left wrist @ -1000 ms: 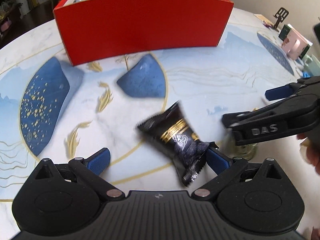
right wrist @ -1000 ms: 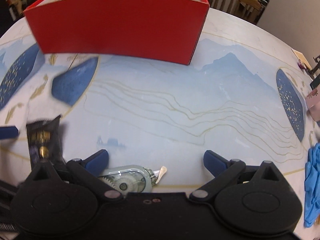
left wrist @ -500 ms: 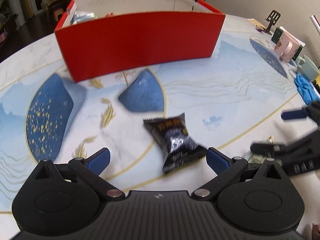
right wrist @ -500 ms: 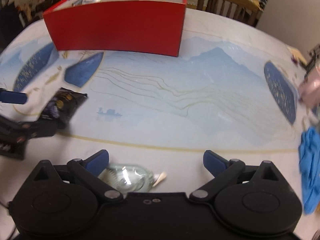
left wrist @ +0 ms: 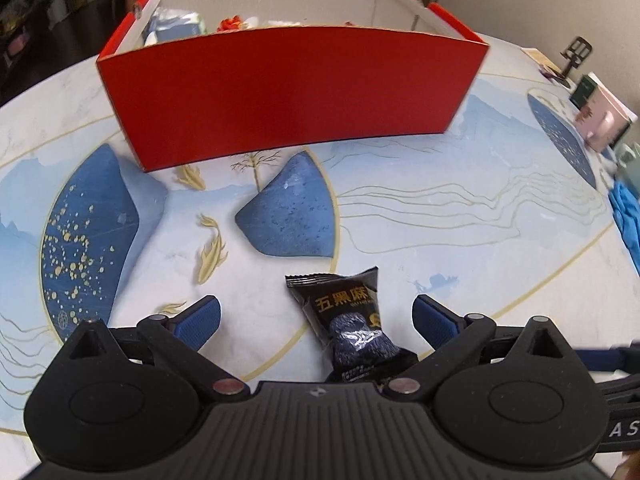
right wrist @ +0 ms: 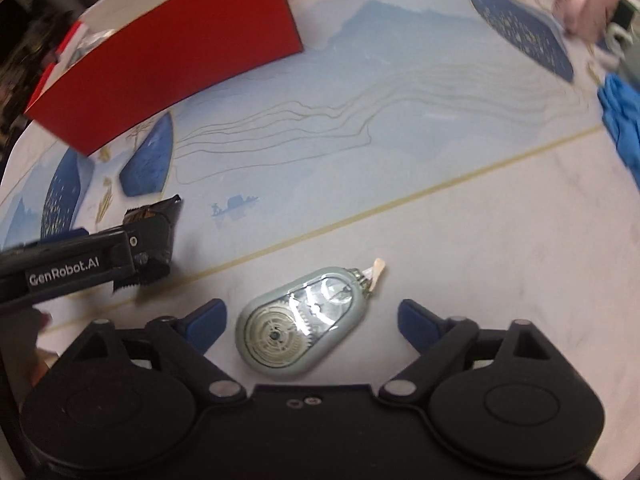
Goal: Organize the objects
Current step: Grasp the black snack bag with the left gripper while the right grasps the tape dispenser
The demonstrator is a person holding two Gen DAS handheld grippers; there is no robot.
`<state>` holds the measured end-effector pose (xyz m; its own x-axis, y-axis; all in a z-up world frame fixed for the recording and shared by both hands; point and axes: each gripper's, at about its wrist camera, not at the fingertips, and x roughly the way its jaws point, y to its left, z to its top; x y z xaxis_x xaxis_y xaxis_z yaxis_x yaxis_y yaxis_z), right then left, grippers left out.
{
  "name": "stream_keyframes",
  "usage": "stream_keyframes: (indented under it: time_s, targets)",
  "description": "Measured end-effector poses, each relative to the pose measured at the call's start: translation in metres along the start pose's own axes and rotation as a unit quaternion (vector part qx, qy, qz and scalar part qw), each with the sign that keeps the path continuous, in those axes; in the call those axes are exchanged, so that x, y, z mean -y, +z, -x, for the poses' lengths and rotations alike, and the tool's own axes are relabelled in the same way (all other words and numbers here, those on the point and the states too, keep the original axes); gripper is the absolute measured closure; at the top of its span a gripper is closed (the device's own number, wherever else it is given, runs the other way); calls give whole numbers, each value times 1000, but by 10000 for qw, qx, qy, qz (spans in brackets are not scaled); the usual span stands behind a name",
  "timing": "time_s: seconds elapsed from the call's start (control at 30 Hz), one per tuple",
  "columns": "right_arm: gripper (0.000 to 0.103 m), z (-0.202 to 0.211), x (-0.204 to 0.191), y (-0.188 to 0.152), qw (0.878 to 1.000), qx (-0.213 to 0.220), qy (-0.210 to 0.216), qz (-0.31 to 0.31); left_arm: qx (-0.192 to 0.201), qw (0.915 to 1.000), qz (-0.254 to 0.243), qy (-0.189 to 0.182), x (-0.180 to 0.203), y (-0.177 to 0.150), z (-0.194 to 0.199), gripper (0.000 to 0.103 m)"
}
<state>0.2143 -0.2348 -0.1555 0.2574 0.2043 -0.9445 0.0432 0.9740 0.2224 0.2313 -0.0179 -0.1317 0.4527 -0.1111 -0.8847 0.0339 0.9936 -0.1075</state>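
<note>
Painted table [left wrist: 420, 208], red box [left wrist: 288, 92] at top | my left gripper [left wrist: 316, 320] wide around snack packet [left wrist: 348, 320], bottom center | my right gripper [right wrist: 312, 320] wide, just been closing around tape dispenser [right wrist: 300, 324], pads apart from it

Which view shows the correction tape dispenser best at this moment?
The right wrist view: the correction tape dispenser lies whole and sharp on the table, between the open fingers of the right gripper, which have just been closing. The left wrist view does not show it at all.
</note>
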Motion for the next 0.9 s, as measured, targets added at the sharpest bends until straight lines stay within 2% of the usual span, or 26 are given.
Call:
stream_keyframes:
  time_s: [0.07, 0.23, 0.37, 0.53, 0.6, 0.63, 0.73, 0.87, 0.9]
  targets:
    - [18, -3, -2, 2, 9999, -88, 49, -140, -11, 10000, 81, 12, -2, 1, -2, 1]
    - [24, -9, -12, 5, 9997, -75, -212, -40, 15, 10000, 72, 63, -4, 0, -3, 1]
    - [30, -10, -23, 5, 9988, 27, -339, 362, 59, 10000, -17, 61, -4, -2, -4, 2]
    - [32, -10, -33, 1, 9937, 150, -330, 1057, 21, 9998, -195, 28, 0, -7, -6, 12]
    - [33, -10, -34, 1, 9915, 197, -260, 1257, 18, 9997, -250, 24, 1, -9, -7, 25]
    - [33, -9, -33, 1, 9904, 216, -203, 1346, 35, 9996, -283, 34, 2, -10, -6, 26]
    - [33, -6, -27, 1, 9874, 277, 12, 1556, 127, 9992, -391, -13, 2, -12, -4, 39]
    - [33, -2, -14, 3, 9854, 354, 162, 1655, 251, 9985, -471, -90, 1, -15, 0, 66]
    - [33, -1, -11, 4, 9852, 373, 190, 1662, 266, 9985, -466, -105, 1, -16, 1, 67]
